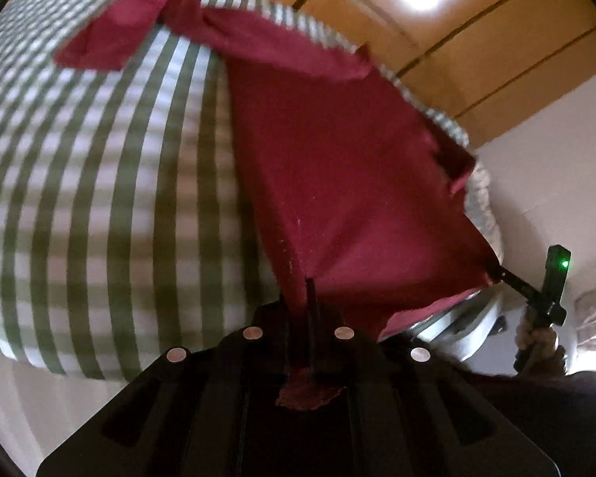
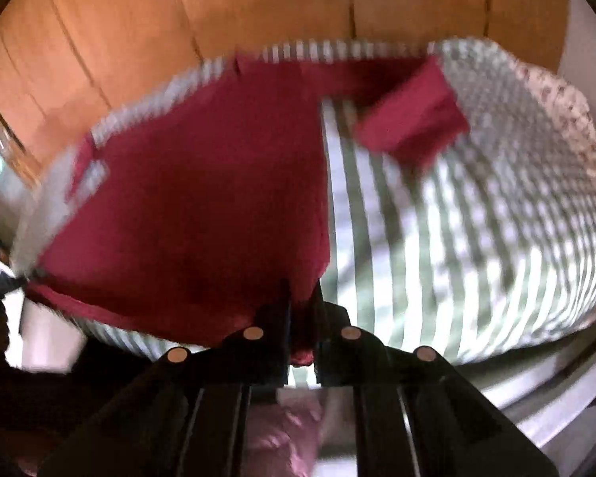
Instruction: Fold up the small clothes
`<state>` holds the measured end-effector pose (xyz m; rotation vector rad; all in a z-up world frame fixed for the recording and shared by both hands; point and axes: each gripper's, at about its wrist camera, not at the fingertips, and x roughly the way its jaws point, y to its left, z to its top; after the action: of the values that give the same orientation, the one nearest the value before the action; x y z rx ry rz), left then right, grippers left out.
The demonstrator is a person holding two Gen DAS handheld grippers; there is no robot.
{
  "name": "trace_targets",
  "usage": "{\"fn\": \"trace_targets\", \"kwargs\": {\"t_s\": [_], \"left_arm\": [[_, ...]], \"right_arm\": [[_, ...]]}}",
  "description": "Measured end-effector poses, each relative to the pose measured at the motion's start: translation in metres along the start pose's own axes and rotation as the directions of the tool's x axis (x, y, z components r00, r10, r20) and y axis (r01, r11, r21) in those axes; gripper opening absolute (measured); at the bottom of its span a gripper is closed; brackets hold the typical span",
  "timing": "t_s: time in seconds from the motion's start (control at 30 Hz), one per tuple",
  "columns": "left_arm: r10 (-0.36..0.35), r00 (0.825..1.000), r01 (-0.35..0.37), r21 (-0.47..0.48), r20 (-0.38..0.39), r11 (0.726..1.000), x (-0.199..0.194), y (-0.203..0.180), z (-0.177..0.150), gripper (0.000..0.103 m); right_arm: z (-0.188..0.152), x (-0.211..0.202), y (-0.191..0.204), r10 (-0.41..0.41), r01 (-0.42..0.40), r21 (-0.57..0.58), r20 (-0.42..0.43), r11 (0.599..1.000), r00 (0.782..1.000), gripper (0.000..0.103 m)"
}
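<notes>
We begin at the left gripper (image 1: 300,298). Its jaws are closed on the edge of the red garment (image 1: 337,183), and a small piece of the red cloth comes out behind the fingers, toward the camera. From this pinch the cloth goes forward and away from us, over the bed cover (image 1: 99,198) with green and white stripes.

The right gripper (image 2: 302,302) has its jaws nearly together too, and they pinch another part of the same near edge of the red garment (image 2: 202,198); a bit of red fabric hangs between the fingers just below the tips. In the left wrist view we see the right gripper (image 1: 496,272) at the far right corner of the cloth, with a green light on its body and a hand (image 1: 538,344) around its handle.

So the garment is held by both grippers along its near side, and the rest of it lies spread on the bed cover (image 2: 457,238). One sleeve (image 1: 99,39) points out to the side at the far end. Behind the bed stand wooden panels (image 1: 496,39). The right wrist view is blurred, so we cannot tell small details there.
</notes>
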<state>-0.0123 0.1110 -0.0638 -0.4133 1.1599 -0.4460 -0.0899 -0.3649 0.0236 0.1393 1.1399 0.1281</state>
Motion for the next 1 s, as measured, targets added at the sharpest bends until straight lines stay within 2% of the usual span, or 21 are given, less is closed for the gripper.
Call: {"fn": "trace_targets", "kwargs": {"t_s": [0.07,0.1,0.13,0.17,0.2,0.23,0.3,0.37,0.43,0.5,0.53,0.57,0.63,0.7,0.77,0.8,0.87,0.9,0.93,0.97,1.0], "left_arm": [[0.071,0.997,-0.071,-0.021,-0.002,0.997,0.003,0.007,0.002,0.006],[0.08,0.997,-0.079,-0.037,0.011,0.996,-0.001,0.014,0.005,0.012],[0.092,0.995,-0.09,-0.055,0.033,0.994,-0.008,0.02,0.007,0.033],[0.148,0.985,-0.14,-0.093,0.09,0.986,-0.019,0.031,0.015,0.059],[0.209,0.967,-0.191,-0.132,0.148,0.973,-0.029,0.041,0.022,0.067],[0.253,0.949,-0.224,-0.16,0.188,0.961,-0.037,0.048,0.027,0.07],[0.317,0.92,-0.263,-0.236,0.23,0.936,-0.052,0.072,0.044,0.07],[0.363,0.893,-0.268,-0.334,0.266,0.904,-0.065,0.097,0.059,0.07],[0.4,0.869,-0.289,-0.358,0.292,0.888,-0.068,0.106,0.071,0.07],[0.463,0.834,-0.353,-0.353,0.301,0.866,-0.069,0.111,0.08,0.072],[0.496,0.814,-0.393,-0.344,0.302,0.853,-0.068,0.114,0.086,0.072],[0.513,0.803,-0.421,-0.319,0.305,0.849,-0.065,0.113,0.092,0.072],[0.522,0.798,-0.454,-0.269,0.301,0.85,-0.049,0.106,0.102,0.072],[0.54,0.782,-0.501,-0.203,0.31,0.841,-0.034,0.098,0.113,0.072],[0.552,0.774,-0.544,-0.119,0.31,0.83,-0.014,0.088,0.126,0.072],[0.56,0.769,-0.565,-0.081,0.31,0.821,-0.006,0.086,0.131,0.072],[0.597,0.741,-0.627,-0.003,0.308,0.779,0.016,0.081,0.141,0.071],[0.618,0.724,-0.656,0.025,0.307,0.755,0.027,0.082,0.147,0.068],[0.632,0.715,-0.669,0.031,0.299,0.743,0.034,0.086,0.153,0.055],[0.644,0.711,-0.676,0.024,0.281,0.736,0.041,0.092,0.159,0.042],[0.647,0.715,-0.671,0.002,0.264,0.741,0.044,0.101,0.167,0.039]], "right_arm": [[-0.01,0.015,0.0,-0.036,0.035,-0.006,-0.05,0.999,0.998,0.014],[-0.011,0.018,-0.002,-0.055,0.055,0.009,-0.058,0.998,0.997,0.021],[-0.01,0.018,-0.004,-0.064,0.065,0.022,-0.051,0.998,0.997,0.026],[-0.006,0.014,-0.003,-0.069,0.07,0.033,-0.031,0.997,0.997,0.04],[-0.001,0.01,-0.002,-0.079,0.079,0.042,-0.001,0.996,0.997,0.051],[0.004,0.006,0.0,-0.082,0.081,0.047,0.027,0.996,0.996,0.053],[0.019,0.004,0.011,-0.052,0.049,0.037,0.08,0.998,0.995,0.057],[0.028,0.008,0.025,-0.021,0.019,0.024,0.099,1.0,0.995,0.06],[0.037,0.022,0.045,0.029,-0.029,-0.003,0.087,1.0,0.996,0.06],[0.042,0.039,0.068,0.069,-0.067,-0.035,0.054,0.997,0.996,0.06],[0.042,0.046,0.076,0.085,-0.083,-0.045,0.042,0.996,0.995,0.06],[0.042,0.053,0.086,0.1,-0.098,-0.052,0.029,0.994,0.995,0.06],[0.043,0.067,0.101,0.123,-0.123,-0.058,0.002,0.991,0.992,0.061],[0.04,0.075,0.115,0.146,-0.147,-0.057,-0.022,0.987,0.989,0.064],[0.04,0.086,0.123,0.161,-0.163,-0.051,-0.038,0.985,0.986,0.066],[0.04,0.088,0.127,0.161,-0.163,-0.053,-0.04,0.985,0.986,0.067],[0.043,0.091,0.132,0.157,-0.159,-0.056,-0.04,0.986,0.987,0.068],[0.045,0.092,0.133,0.159,-0.161,-0.053,-0.042,0.986,0.986,0.069],[0.046,0.093,0.133,0.159,-0.161,-0.051,-0.043,0.986,0.986,0.069],[0.048,0.094,0.134,0.156,-0.158,-0.051,-0.045,0.986,0.987,0.069],[0.049,0.096,0.135,0.151,-0.153,-0.053,-0.046,0.987,0.987,0.069]]}}
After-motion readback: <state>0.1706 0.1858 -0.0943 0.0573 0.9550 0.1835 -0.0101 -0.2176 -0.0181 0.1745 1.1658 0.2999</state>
